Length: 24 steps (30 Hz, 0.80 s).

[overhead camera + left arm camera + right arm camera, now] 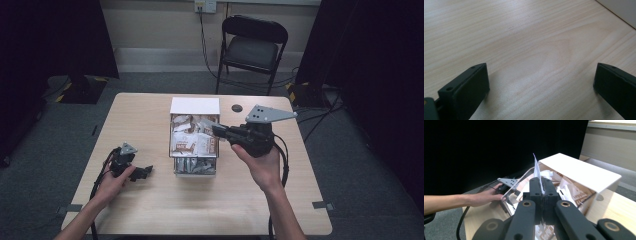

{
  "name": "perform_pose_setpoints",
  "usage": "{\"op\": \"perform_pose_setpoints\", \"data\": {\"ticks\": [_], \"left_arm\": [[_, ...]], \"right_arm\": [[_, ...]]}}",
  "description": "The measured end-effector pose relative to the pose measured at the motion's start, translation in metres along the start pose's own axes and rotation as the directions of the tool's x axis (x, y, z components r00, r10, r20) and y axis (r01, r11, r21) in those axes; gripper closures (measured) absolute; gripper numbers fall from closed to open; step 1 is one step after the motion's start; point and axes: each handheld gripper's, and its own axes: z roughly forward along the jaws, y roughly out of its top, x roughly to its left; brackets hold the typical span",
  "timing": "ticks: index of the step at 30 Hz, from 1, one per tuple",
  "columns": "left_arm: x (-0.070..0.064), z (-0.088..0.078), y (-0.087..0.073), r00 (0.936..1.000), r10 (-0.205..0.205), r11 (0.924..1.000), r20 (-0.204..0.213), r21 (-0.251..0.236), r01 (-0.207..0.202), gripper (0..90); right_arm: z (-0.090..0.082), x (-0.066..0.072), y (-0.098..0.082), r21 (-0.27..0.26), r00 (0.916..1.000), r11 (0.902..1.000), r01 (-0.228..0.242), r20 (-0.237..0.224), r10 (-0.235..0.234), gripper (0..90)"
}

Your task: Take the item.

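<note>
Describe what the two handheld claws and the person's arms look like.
Both claws are black. The right claw has a chunky dark body topped by a grey three-cornered plate with small holes, and a black cable looping beneath the hand. Its two flat jaws carry round brass-coloured pivots. The left claw is similar, with a smaller-looking grey plate and a trailing black cable. The forearms are bare, with no sleeves.

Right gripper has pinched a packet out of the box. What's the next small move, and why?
Probably lift the right gripper a little higher and draw it clear of the box. Its jaws are shut on a packet, which hangs directly over the other packets packed inside, so more height should free it without dragging them. The left gripper rests open on the table.
</note>
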Motion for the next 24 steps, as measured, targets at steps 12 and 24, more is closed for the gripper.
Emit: {"op": "perform_pose_setpoints", "data": {"ticks": [12,24], "left_arm": [[0.000,0.000,0.000,1.0000,0.002,1.0000,-0.001,0.001,-0.002,0.0],[0.000,0.000,0.000,1.0000,0.002,1.0000,-0.001,0.002,-0.002,0.0]], "right_arm": [[-0.016,-0.014,-0.006,-0.008,0.9980,0.9996,-0.028,0.056,0.028,88.7],[-0.023,-0.033,-0.016,0.004,0.9915,0.9982,-0.060,0.116,0.059,88.7]]}}
